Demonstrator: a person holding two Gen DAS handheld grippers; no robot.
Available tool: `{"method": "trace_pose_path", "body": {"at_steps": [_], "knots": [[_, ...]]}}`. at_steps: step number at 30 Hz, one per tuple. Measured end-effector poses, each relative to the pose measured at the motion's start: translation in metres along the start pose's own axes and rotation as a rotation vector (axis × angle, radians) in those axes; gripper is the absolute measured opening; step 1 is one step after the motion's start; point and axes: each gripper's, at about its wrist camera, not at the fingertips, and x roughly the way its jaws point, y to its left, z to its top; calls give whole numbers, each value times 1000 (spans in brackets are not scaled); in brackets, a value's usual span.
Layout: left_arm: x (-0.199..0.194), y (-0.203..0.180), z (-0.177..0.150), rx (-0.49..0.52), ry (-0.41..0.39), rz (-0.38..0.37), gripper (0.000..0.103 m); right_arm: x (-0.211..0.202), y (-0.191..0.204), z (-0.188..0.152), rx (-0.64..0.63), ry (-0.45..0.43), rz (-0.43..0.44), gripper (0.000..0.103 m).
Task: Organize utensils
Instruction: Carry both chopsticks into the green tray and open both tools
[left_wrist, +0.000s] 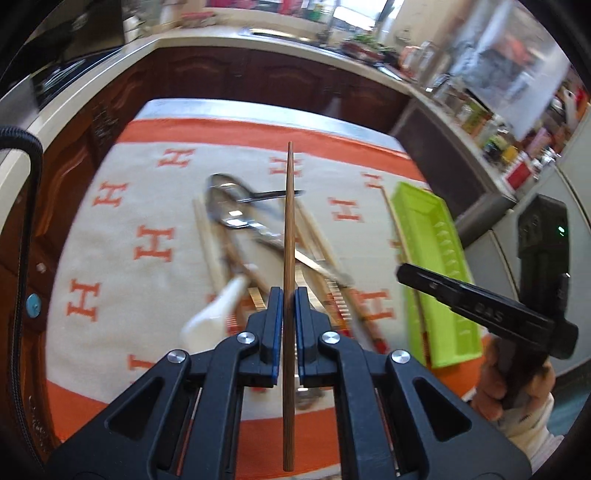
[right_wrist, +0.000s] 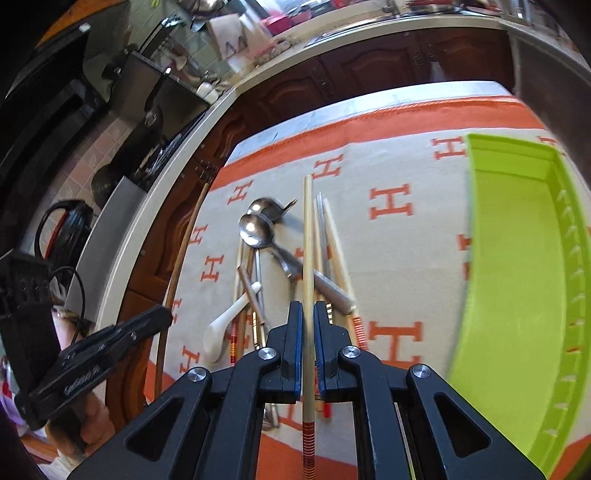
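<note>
Tongs lead this kitchen scene: the left gripper (left_wrist: 289, 295) pinches a dark wooden chopstick (left_wrist: 289, 221) between its blue pads, the stick running straight along the fingers so it can be carried lengthwise. The right gripper (right_wrist: 307, 314) pinches a pale chopstick (right_wrist: 307, 258) with red bands near its butt, held the same way. Both sticks hang clear above the pile of utensils (right_wrist: 273, 266), where steel spoons (right_wrist: 255, 229), a white spoon (right_wrist: 225, 325) and more chopsticks lie crossed on the orange-and-cream cloth (right_wrist: 391, 258). Just to the right on the same cloth sits the green tray (right_wrist: 517, 258), empty in what shows, likely the place where sorted pieces are meant to go. Kitchen counters (left_wrist: 184, 40) and dark cabinets (left_wrist: 258, 77) ring the table.
</note>
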Motion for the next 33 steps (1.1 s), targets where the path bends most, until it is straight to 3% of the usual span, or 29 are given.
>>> {"method": "trace_pose_path", "body": {"at_steps": [8, 13, 21, 24, 26, 33], "knots": [[27, -101, 20, 86, 36, -122, 4, -81, -68, 22, 98, -124, -95, 6], [59, -153, 26, 103, 92, -166, 4, -108, -114, 33, 141, -145, -153, 6], [115, -181, 18, 122, 164, -158, 4, -100, -167, 36, 171, -96, -188, 6], [125, -182, 16, 134, 178, -143, 4, -92, -179, 33, 177, -78, -209, 17], [127, -181, 14, 141, 188, -132, 4, -92, -184, 34, 173, -83, -215, 35], [113, -169, 12, 175, 145, -63, 4, -73, -164, 28, 155, -87, -234, 37]]}}
